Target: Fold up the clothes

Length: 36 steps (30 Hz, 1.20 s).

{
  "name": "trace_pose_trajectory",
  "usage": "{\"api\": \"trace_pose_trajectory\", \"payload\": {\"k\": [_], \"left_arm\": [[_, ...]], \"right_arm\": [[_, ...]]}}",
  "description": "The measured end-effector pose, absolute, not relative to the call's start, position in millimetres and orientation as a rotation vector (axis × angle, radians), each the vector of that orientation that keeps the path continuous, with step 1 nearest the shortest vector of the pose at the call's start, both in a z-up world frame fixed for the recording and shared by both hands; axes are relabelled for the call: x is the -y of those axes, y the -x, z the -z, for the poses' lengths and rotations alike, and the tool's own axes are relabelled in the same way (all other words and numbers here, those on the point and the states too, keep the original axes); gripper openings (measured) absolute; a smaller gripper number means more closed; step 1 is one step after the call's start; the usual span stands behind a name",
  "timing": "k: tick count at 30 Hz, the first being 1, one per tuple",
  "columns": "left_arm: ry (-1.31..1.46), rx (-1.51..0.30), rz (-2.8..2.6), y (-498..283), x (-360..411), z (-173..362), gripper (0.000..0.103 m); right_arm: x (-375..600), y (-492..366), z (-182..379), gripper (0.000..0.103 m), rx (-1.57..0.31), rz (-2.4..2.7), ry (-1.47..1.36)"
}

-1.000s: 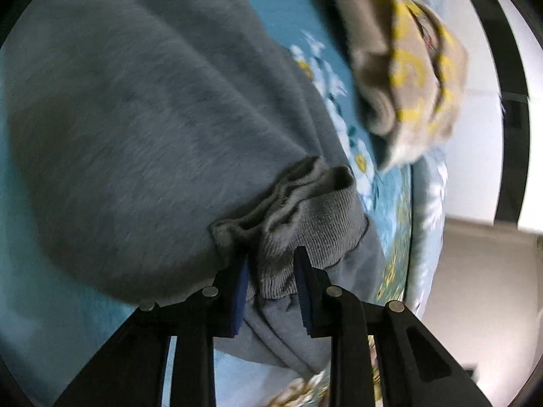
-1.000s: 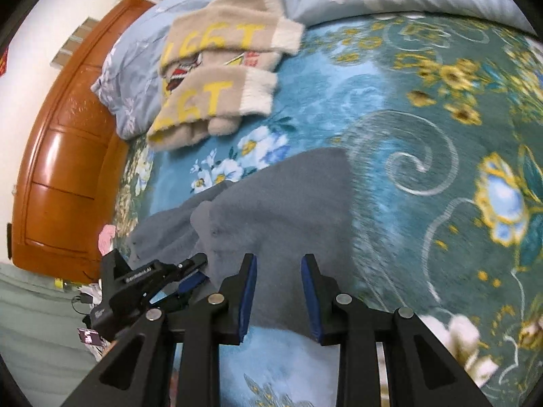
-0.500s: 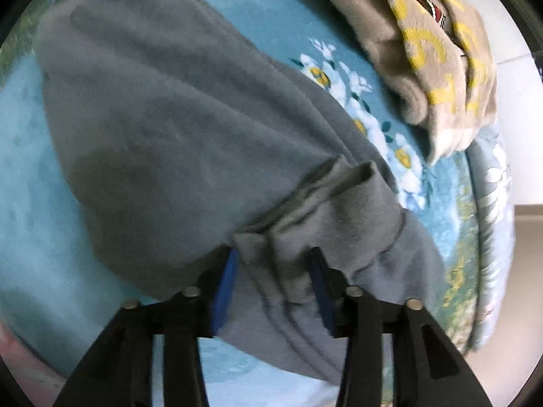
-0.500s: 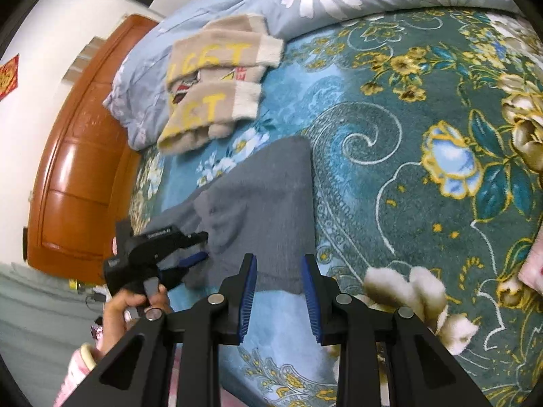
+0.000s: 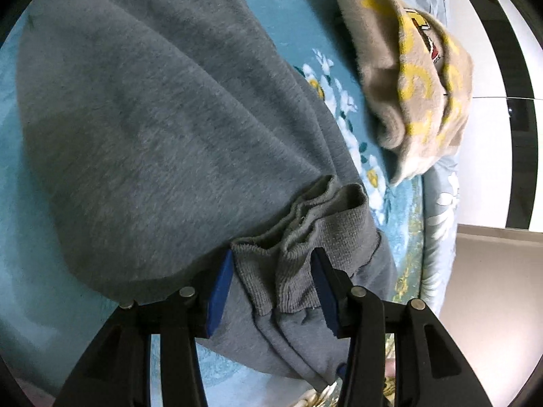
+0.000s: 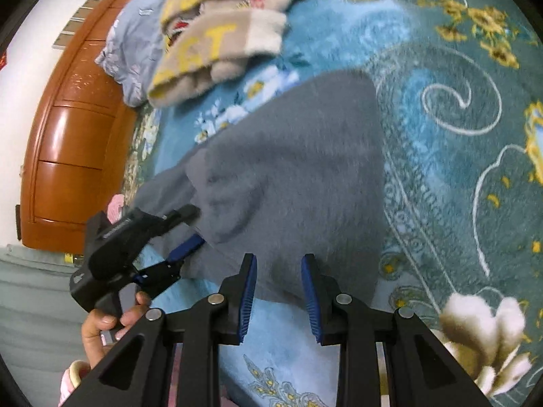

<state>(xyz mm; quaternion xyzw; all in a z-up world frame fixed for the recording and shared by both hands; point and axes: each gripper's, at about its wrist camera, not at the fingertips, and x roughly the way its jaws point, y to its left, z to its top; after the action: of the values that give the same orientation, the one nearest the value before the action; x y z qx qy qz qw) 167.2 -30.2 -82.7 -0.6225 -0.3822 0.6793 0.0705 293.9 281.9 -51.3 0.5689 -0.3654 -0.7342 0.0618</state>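
Observation:
A grey sweatshirt [image 5: 163,129] lies folded on a blue floral blanket [image 6: 441,142]. Its ribbed cuff [image 5: 305,247] is bunched between the jaws of my left gripper [image 5: 271,278], which stand open around it. The same gripper shows in the right wrist view [image 6: 190,227], at the sweatshirt's [image 6: 292,176] left edge, held by a hand [image 6: 108,325]. My right gripper [image 6: 278,291] is open and empty above the sweatshirt's near edge.
A folded beige sweater with yellow letters [image 6: 224,30] lies beyond the grey one, also in the left wrist view [image 5: 420,84]. A pale blue pillow [image 6: 135,44] and a brown wooden headboard [image 6: 71,142] stand at the left. The bed edge [image 5: 437,237] drops to the floor.
My left gripper's jaws have opened wider around the grey cuff. My right gripper has come back down closer to the sweatshirt's near edge.

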Motion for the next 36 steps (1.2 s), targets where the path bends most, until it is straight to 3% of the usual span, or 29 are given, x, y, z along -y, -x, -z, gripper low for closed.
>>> {"api": "trace_pose_trajectory", "payload": {"k": [4,7,8,15,18,23,28,32,36], "left_arm": [[1.829,1.113,-2.030,-168.5,25.8,80.6,0.044],[1.804,1.011,-2.058,-169.6,15.7,76.6,0.017],[1.793,0.979,-2.078,-170.9,13.6,73.9,0.016],[1.563,0.954,-2.271,-178.4,38.7,27.2,0.015],[1.714,0.969,-2.255,-176.7,43.2,50.7,0.015],[1.848,1.148,-2.182,-179.0,57.9,84.6,0.016],[1.870,0.966,-2.224,-174.9,43.6,75.9,0.016],[1.752,1.152,-2.125,-176.5,58.8,55.2,0.016],[1.440,1.432,-2.089,-174.5,116.8,14.3,0.018]], "right_arm": [[-282.4,-291.3,53.8,0.031,1.136,2.221,-1.735],[-281.5,-285.2,49.9,0.031,1.133,2.235,-1.737],[-279.8,-283.5,47.9,0.031,1.128,2.237,-1.738],[-272.6,-269.9,25.1,0.031,1.037,2.325,-1.631],[-269.9,-264.4,17.3,0.031,1.014,2.377,-1.568],[-257.6,-252.2,56.0,0.029,0.854,2.366,-1.785],[-259.8,-251.5,76.3,0.029,0.865,2.352,-1.861],[-254.8,-255.2,55.2,0.030,0.830,2.381,-1.816],[-252.6,-267.1,36.2,0.030,0.861,2.403,-1.738]]}}
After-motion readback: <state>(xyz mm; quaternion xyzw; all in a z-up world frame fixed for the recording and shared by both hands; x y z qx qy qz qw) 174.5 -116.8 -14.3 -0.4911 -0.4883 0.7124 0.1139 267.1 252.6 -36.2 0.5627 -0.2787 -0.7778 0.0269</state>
